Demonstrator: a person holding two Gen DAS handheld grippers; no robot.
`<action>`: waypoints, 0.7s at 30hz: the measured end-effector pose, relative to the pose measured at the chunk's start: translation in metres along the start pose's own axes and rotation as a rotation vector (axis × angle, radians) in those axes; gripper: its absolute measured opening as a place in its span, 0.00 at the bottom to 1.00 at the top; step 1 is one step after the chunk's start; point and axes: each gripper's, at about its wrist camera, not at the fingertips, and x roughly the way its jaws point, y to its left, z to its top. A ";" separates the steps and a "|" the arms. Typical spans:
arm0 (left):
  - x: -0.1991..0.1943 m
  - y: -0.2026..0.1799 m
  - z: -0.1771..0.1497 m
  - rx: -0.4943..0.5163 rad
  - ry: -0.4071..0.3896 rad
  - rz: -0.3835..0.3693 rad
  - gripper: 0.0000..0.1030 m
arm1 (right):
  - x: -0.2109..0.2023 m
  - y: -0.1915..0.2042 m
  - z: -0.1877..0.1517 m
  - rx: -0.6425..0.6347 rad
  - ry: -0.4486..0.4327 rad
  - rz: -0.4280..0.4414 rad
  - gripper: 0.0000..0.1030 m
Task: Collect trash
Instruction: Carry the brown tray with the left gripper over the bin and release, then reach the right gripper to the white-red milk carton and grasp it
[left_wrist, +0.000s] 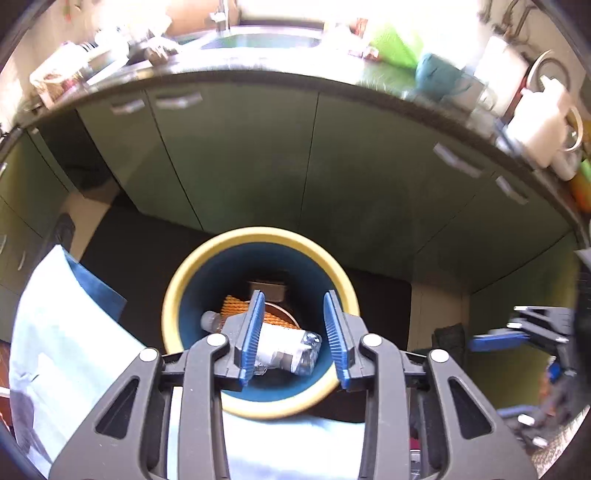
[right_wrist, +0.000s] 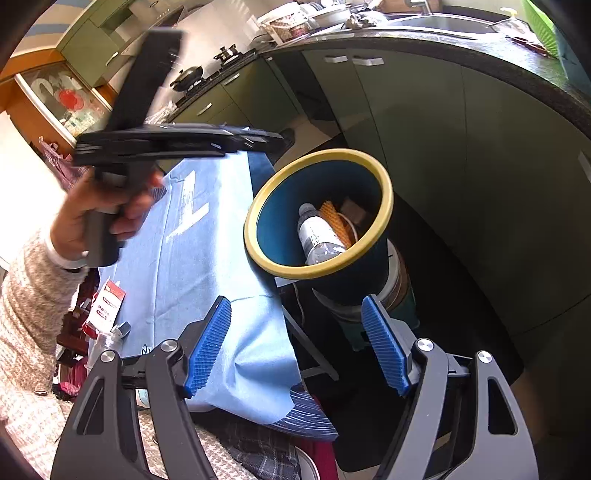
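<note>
Bottle (left_wrist: 284, 350) lies in yellow-rimmed bin (left_wrist: 173, 295) beside blue cloth (right_wrist: 207, 236); both grippers' fingers released, empty.

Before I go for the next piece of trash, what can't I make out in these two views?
- Bin bottom: in both views the bottle and orange mesh cover it.
- Bottle, left wrist view: the left gripper's fingers hide its middle.
- Countertop items, left wrist view: blurred and washed out by glare.
- Red-and-white packet on the blue cloth: print too small to read.
- Left gripper's fingers, right wrist view: blurred, seen side-on.
</note>
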 end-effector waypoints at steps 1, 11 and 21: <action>-0.016 0.000 -0.007 -0.005 -0.023 -0.001 0.38 | 0.004 0.004 0.000 -0.005 0.009 -0.001 0.71; -0.153 0.021 -0.120 -0.166 -0.216 0.101 0.49 | 0.033 0.059 0.003 -0.107 0.104 -0.001 0.71; -0.263 0.057 -0.309 -0.494 -0.350 0.406 0.87 | 0.086 0.199 0.007 -0.368 0.284 0.086 0.71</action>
